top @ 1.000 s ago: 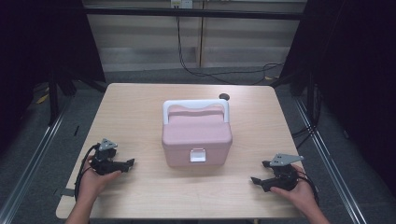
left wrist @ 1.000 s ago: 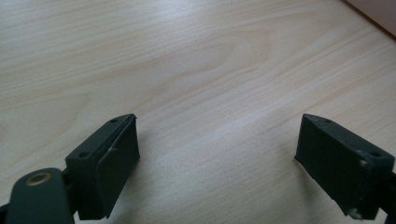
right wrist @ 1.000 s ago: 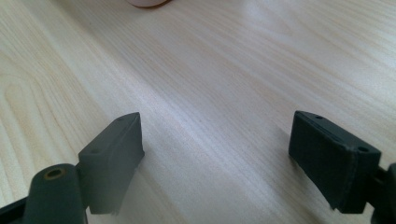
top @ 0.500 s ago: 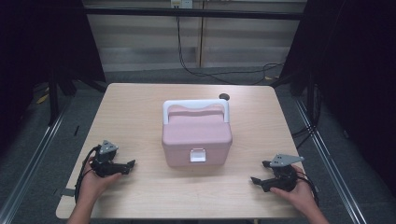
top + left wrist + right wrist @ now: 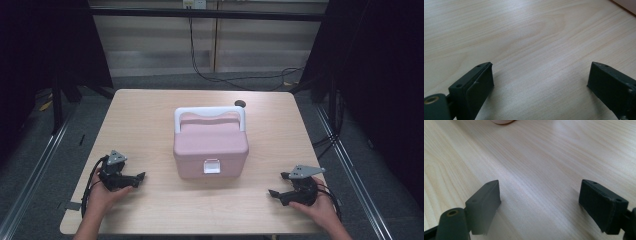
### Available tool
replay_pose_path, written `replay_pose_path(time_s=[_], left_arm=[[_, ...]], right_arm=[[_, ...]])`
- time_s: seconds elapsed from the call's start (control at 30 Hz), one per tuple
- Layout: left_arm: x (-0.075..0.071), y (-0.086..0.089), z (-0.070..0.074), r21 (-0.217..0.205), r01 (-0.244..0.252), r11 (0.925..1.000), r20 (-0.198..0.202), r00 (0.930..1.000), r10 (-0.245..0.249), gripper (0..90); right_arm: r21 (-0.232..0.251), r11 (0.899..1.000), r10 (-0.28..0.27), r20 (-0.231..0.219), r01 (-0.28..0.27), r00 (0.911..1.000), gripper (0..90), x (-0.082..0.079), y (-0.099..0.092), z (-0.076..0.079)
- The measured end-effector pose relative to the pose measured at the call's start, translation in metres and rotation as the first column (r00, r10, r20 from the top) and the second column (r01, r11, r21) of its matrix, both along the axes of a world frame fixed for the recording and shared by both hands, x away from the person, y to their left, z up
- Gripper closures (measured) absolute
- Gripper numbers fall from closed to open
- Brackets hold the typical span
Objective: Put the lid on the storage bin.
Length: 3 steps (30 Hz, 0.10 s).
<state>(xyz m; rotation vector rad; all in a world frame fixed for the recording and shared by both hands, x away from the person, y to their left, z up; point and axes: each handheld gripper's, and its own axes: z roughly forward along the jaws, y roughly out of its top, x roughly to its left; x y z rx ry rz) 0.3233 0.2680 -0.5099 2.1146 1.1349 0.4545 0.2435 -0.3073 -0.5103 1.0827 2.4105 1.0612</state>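
Light wood table [image 5: 150,115] in a dark room, pink lidded box [image 5: 210,144] sitting latched in the middle, and my left gripper [image 5: 134,178] and right gripper [image 5: 278,193] have barely budged in the last second, both spread wide and empty, so the box is untouched.

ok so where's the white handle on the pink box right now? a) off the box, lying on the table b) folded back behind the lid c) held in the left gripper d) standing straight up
b: in the high view the white handle lies back along the far edge of the pink box, with the left gripper and right gripper open and well apart from it.
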Motion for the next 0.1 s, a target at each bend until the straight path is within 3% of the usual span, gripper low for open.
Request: replay_pose_path(time_s=[0.1], left_arm=[[0.0, -0.0002, -0.0001, -0.001, 0.001, 1.0, -0.002, 1.0, -0.001, 5.3]], right_arm=[[0.0, 1.0, 0.0, 0.0, 0.0, 1.0, 16.8, 0.0, 0.0, 0.0]])
